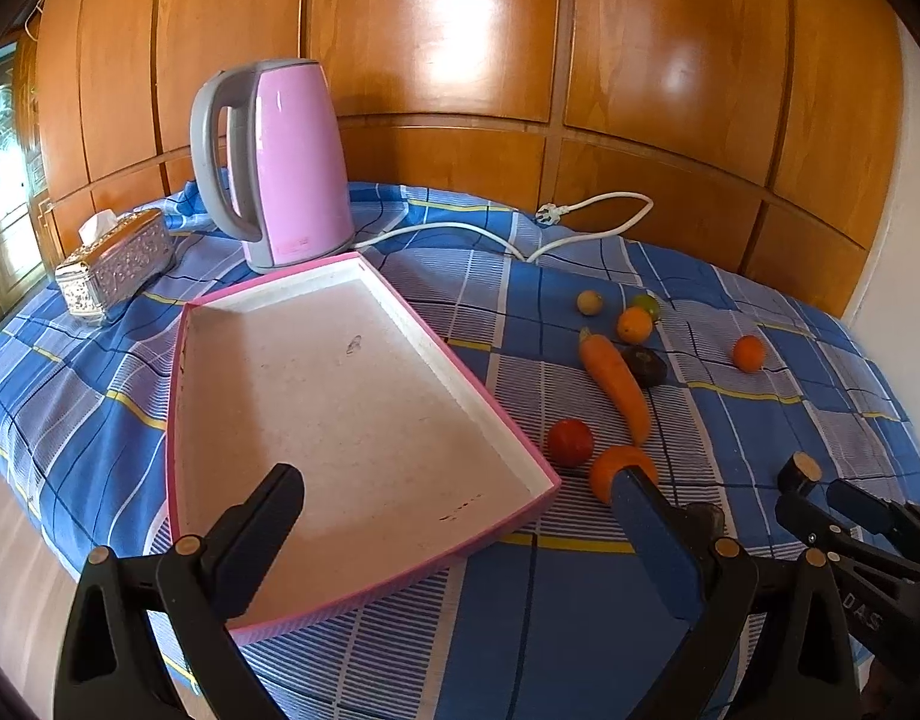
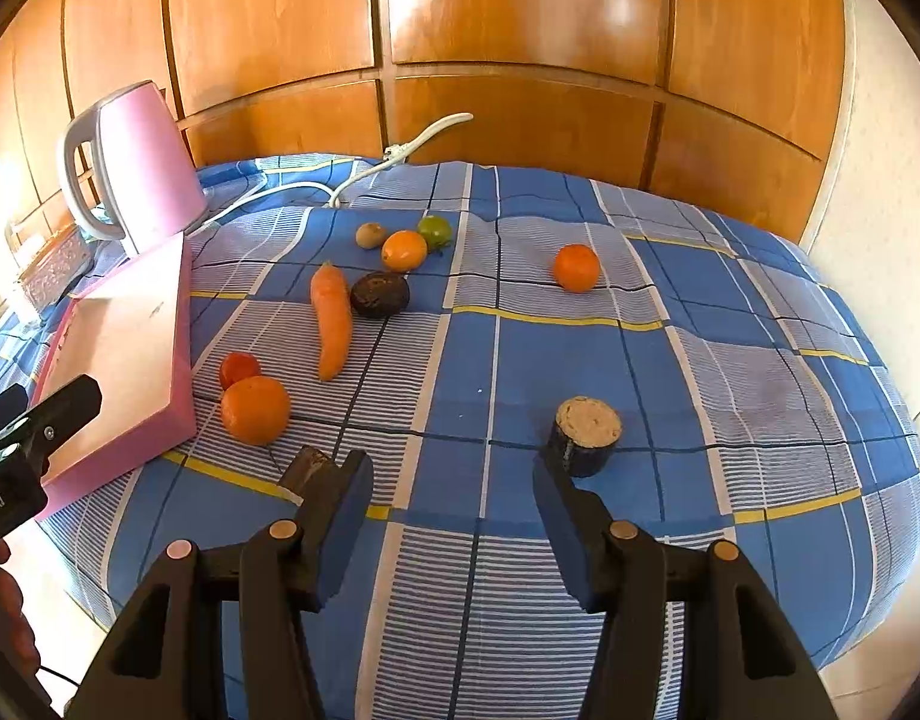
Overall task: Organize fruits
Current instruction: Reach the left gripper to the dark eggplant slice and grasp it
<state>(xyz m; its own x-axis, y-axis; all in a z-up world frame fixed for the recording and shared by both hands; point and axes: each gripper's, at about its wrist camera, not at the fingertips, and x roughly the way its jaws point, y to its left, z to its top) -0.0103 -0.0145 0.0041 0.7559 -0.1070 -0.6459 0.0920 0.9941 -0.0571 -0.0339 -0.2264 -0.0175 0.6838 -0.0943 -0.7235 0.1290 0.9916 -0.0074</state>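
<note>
Right wrist view: carrot (image 2: pixel 331 325) lies lengthwise, tip nearest; both grippers (image 2: pixel 453 516) (image 1: pixel 460 540) spread, empty.

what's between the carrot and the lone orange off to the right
Only the dark avocado, lying right beside the carrot. From there to the lone orange there is just bare blue checked cloth, clearest in the right wrist view.

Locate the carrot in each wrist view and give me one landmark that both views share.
Left wrist view: the carrot lies right of centre on the checked cloth, right of the pink tray, tip pointing toward the camera.
Right wrist view: the carrot lies left of centre, beside the dark avocado.
Shared landmark: the pink kettle, at the back left in both views.
</note>
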